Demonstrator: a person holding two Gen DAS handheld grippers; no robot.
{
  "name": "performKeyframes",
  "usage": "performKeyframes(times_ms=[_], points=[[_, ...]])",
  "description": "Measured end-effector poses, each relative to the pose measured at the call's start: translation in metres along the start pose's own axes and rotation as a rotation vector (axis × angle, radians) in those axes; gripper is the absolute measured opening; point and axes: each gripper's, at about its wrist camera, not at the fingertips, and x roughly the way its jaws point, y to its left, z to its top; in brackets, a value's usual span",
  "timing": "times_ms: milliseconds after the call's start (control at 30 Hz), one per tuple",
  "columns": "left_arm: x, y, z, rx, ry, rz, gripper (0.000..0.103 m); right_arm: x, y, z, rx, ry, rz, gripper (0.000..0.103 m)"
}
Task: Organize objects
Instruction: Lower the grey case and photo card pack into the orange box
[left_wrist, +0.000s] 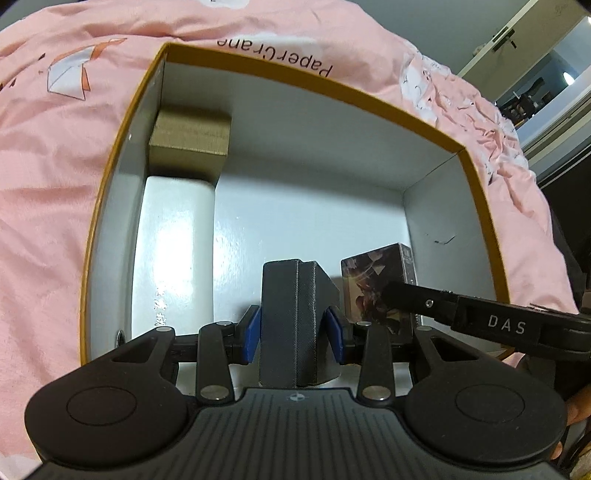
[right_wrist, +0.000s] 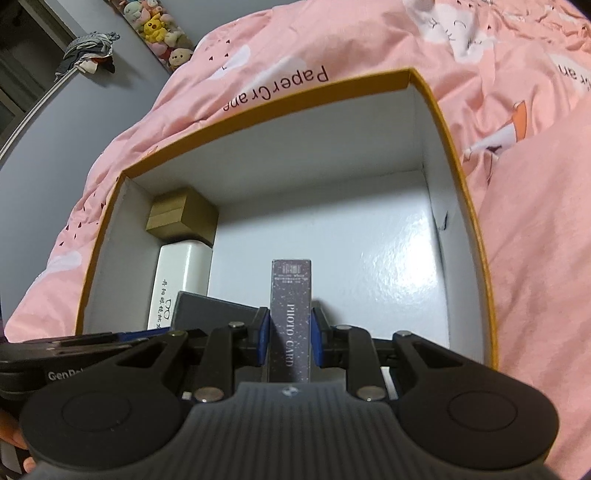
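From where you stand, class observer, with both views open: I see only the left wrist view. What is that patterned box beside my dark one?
Observer: Its spine reads PHOTO CARD; the right gripper clamps the photo card box.
Operator: Is anything printed on the white case?
Observer: Yes, the white case carries dark characters and a small glasses drawing on its side.
Operator: What lies beyond the bed?
Observer: A row of plush toys against the grey wall, and a lamp pole draped with cloth.
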Motion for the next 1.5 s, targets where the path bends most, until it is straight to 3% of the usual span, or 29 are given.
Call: performKeyframes(times_ms=[433, 600, 833, 1067, 1267, 1500], points=[[0.006, 0.001, 0.006, -0.003, 0.040, 0.010, 0.044, 0.008, -0.002, -0.002, 0.009, 0.023, 0.003, 0.024], [0.004, -0.005, 0.006, 0.056, 0.034, 0.127, 0.044, 0.007, -0.001, -0.002, 0.000, 0.014, -0.013, 0.024], [0.004, -0.008, 0.001, 0.097, 0.041, 0.151, 0.043, 0.013, -0.001, -0.003, 0.002, 0.033, -0.006, 0.024], [-0.013, -0.004, -0.001, 0.066, -0.037, 0.121, 0.043, 0.026, 0.005, -0.006, 0.029, 0.086, 0.076, 0.024], [-0.011, -0.005, -0.003, 0.088, -0.036, 0.112, 0.042, 0.028, 0.005, -0.007, 0.036, 0.096, 0.074, 0.024], [-0.008, -0.006, -0.004, 0.088, -0.034, 0.109, 0.041, 0.032, 0.008, 0.000, -0.052, 0.155, -0.021, 0.032]])
